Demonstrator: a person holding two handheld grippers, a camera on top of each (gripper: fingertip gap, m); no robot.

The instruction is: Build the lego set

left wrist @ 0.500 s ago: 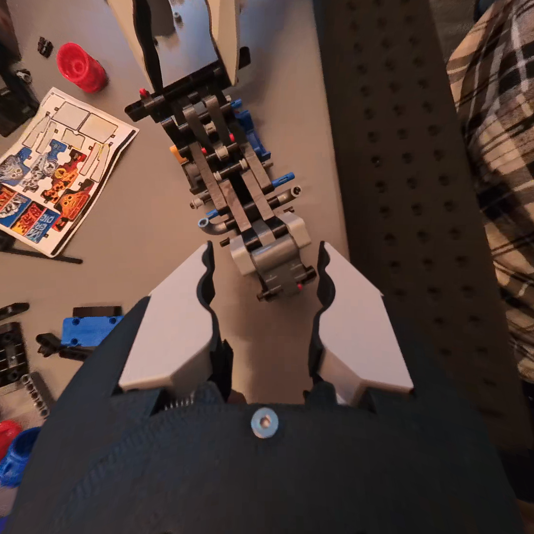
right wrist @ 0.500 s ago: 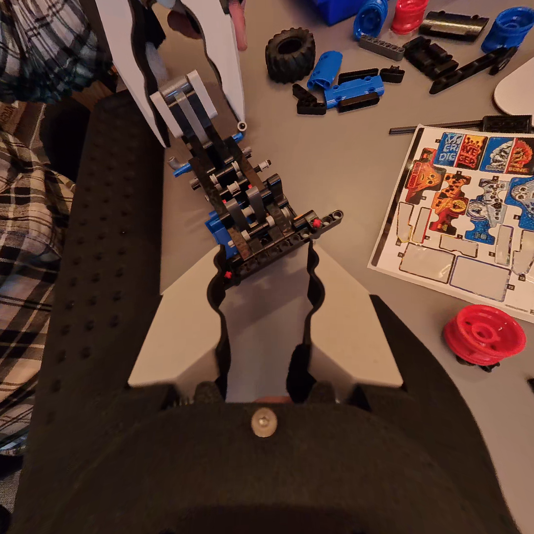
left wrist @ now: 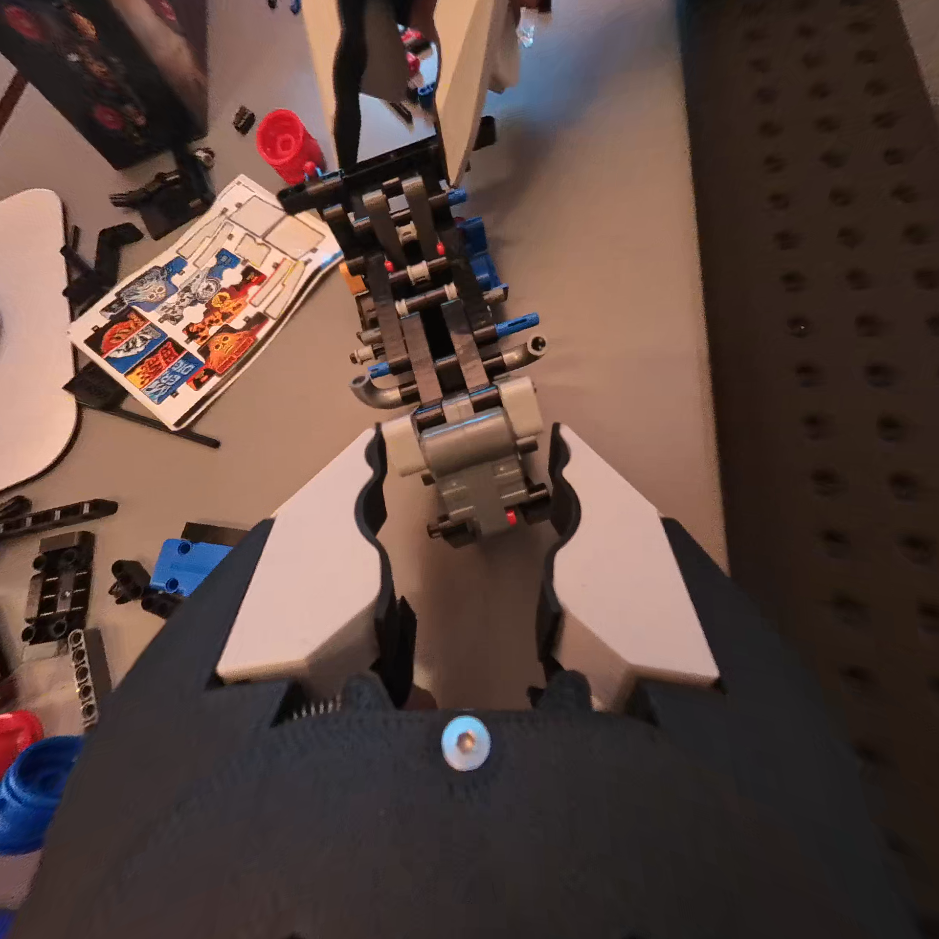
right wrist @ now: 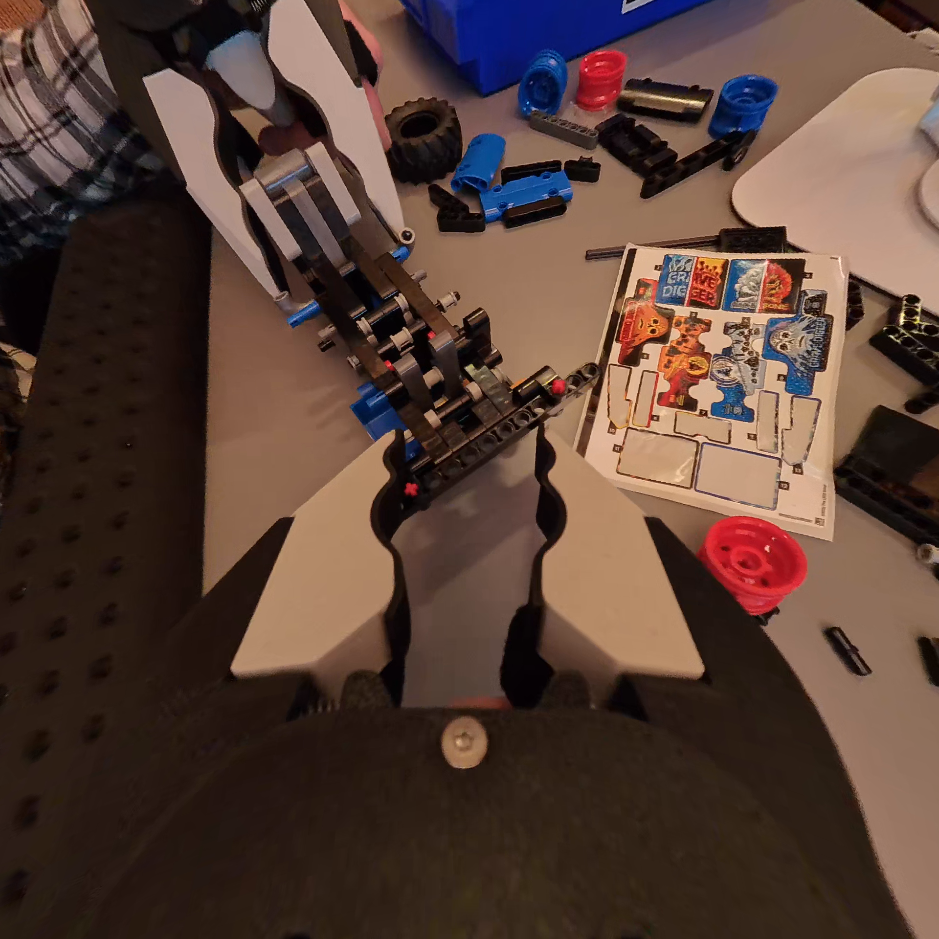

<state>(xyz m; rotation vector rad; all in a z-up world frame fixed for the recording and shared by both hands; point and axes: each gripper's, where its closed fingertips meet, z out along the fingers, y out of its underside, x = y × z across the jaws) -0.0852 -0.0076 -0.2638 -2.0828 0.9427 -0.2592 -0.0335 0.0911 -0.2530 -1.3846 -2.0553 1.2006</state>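
Carefully keep the half-built chassis (left wrist: 432, 325) level near the worktop (left wrist: 584, 213) edge by the dark perforated pad (left wrist: 813, 355), right claw (right wrist: 465, 447) clamped on its black end beam, left claw (left wrist: 465, 447) apart around the grey end, closing squarely before pressing

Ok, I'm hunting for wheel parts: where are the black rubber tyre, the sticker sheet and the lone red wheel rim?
Black rubber tyre (right wrist: 424, 139), right wrist view, tread.
Sticker sheet (right wrist: 711, 376), right wrist view, middle.
Red wheel rim (right wrist: 752, 561), right wrist view, hub face.
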